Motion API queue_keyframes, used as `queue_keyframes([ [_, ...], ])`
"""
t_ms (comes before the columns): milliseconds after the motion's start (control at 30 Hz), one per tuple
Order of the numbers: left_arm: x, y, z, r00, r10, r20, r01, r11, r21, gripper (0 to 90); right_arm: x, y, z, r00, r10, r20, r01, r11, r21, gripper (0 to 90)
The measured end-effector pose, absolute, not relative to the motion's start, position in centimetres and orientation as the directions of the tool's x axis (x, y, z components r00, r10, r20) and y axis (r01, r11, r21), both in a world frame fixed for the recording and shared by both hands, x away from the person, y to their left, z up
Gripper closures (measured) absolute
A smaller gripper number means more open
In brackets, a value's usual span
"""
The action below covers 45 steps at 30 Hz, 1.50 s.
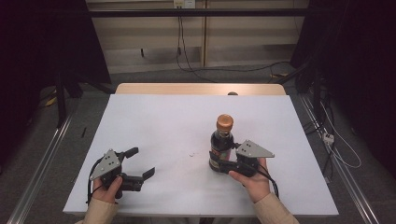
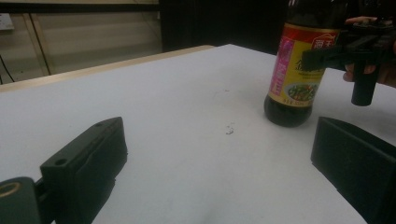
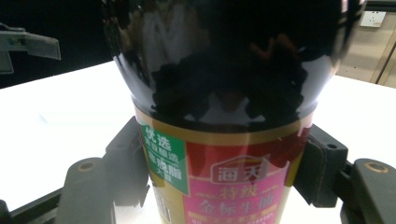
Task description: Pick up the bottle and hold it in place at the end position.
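Jaws around bottle (image 3: 219,140), neck cropped.

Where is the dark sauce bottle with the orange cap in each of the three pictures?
High view: the sauce bottle stands right of centre on the white table, inside the right gripper.
Left gripper view: upper right, beside that gripper.
Right gripper view: centre, close up, between the two black jaws.
Shared landmark: the bottle's red and yellow label.
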<state>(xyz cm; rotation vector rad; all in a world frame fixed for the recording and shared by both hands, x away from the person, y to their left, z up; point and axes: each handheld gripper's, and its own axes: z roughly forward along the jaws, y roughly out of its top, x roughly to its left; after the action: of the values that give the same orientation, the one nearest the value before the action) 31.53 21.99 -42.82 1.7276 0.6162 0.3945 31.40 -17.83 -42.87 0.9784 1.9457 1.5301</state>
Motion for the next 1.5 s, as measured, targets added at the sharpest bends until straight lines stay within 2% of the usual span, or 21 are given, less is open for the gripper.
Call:
queue_keyframes([
  [267,31.5,22.1,-42.8,0.802,0.594,-0.065,0.194,-0.157,0.968,3.3,31.5,-17.3,-42.5,-0.641,0.767,0.017,0.223,0.165,0.961,30.2],
  [667,31.5,22.1,-42.9,0.800,0.595,-0.071,0.195,-0.146,0.970,3.3,33.1,-16.9,-42.0,-0.615,0.787,0.043,0.228,0.126,0.965,30.2],
  [1500,31.5,22.0,-43.0,0.803,0.592,-0.069,0.193,-0.150,0.970,3.3,36.6,-14.6,-41.0,-0.607,0.794,0.026,0.229,0.143,0.963,30.2],
])
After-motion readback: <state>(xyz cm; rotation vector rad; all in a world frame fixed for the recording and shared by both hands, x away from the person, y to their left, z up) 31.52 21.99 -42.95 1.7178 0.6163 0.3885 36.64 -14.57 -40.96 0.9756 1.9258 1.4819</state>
